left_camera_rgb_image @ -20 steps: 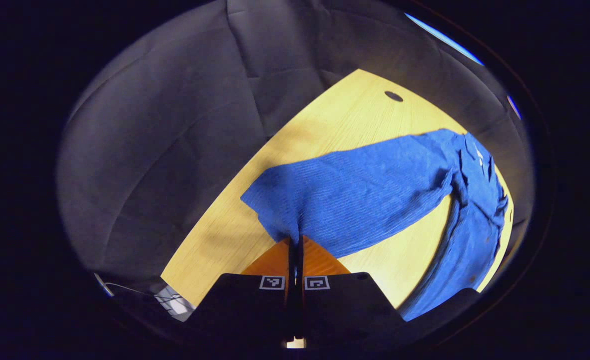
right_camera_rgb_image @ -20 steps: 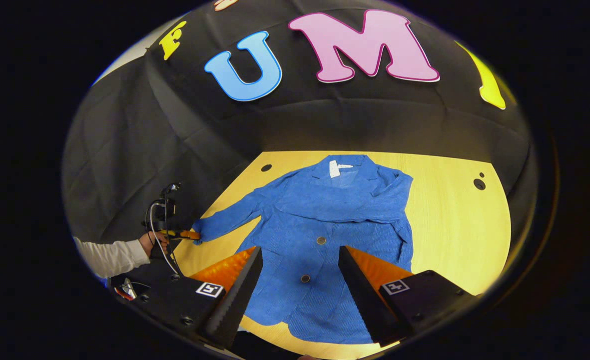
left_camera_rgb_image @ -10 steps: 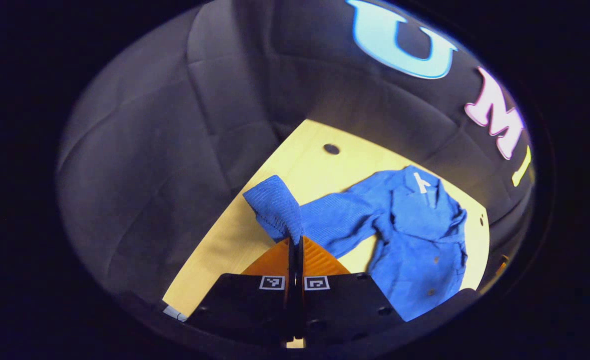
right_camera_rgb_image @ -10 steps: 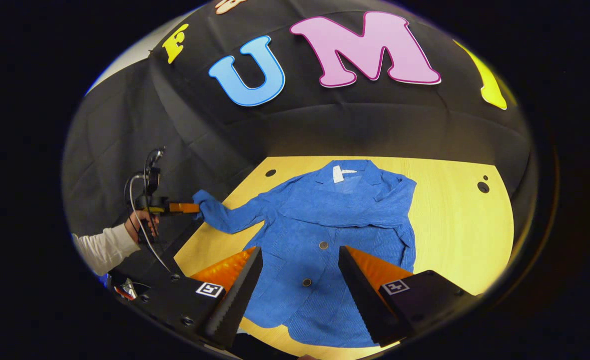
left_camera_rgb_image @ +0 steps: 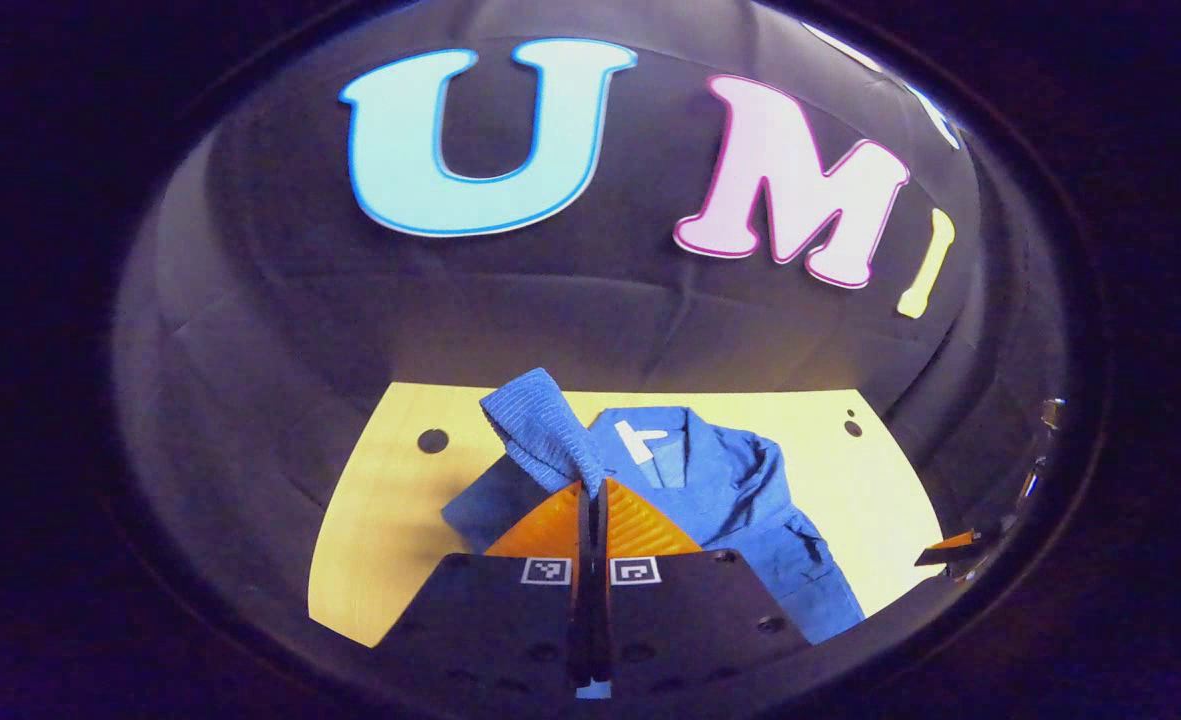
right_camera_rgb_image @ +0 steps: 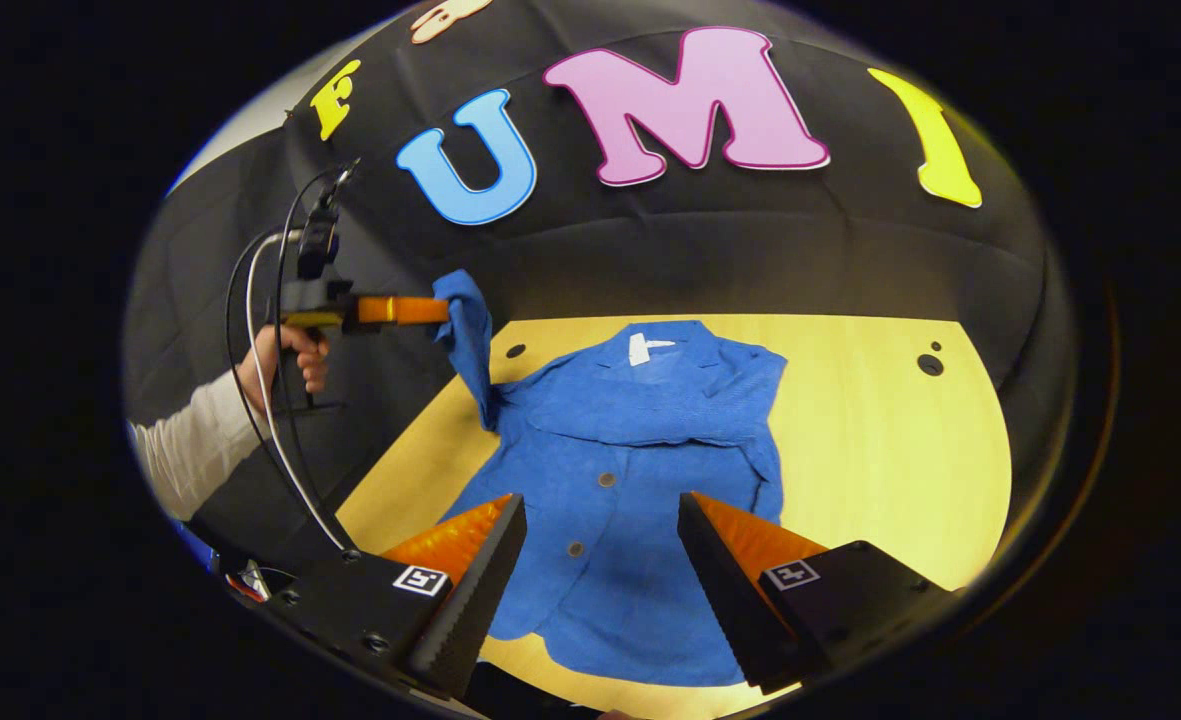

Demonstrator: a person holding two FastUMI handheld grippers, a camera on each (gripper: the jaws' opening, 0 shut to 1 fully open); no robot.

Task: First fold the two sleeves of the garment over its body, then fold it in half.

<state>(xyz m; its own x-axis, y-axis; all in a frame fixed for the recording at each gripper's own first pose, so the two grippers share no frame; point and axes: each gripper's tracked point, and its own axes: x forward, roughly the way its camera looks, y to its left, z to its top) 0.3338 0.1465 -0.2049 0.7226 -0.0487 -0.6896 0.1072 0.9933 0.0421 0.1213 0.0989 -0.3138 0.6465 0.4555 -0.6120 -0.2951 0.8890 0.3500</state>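
One table [right_camera_rgb_image: 890, 450] fills the lower middle of both views, its pale top bare on the far right of the right gripper [right_camera_rgb_image: 600, 560] and in a narrower strip at its left. Three small dark holes show near the table's back edge in the right gripper view: one on the left behind the lifted sleeve, and two close together on the right.

One jacket [right_camera_rgb_image: 640, 470] lies flat on the table, collar toward the back wall, directly ahead of the right gripper and partly between its fingers. Its hem reaches close to the table's near edge. One sleeve is folded across the chest. The other sleeve [right_camera_rgb_image: 465, 330] is raised off the table at the left, hanging down from its cuff to the shoulder.

Two grippers are in use. The left gripper [left_camera_rgb_image: 590, 500] is closed on the sleeve's cuff, both fingers pressed together with the cloth rising just ahead of their tips. In the right gripper view it sits high at the left, above the table's left edge, held level by one hand [right_camera_rgb_image: 285, 355] with a white cuff behind it.

The right gripper is spread wide, holding nothing, poised above the jacket's lower half. Two buttons [right_camera_rgb_image: 606, 480] show between its fingers. A white tag [right_camera_rgb_image: 640, 347] sits at the collar.
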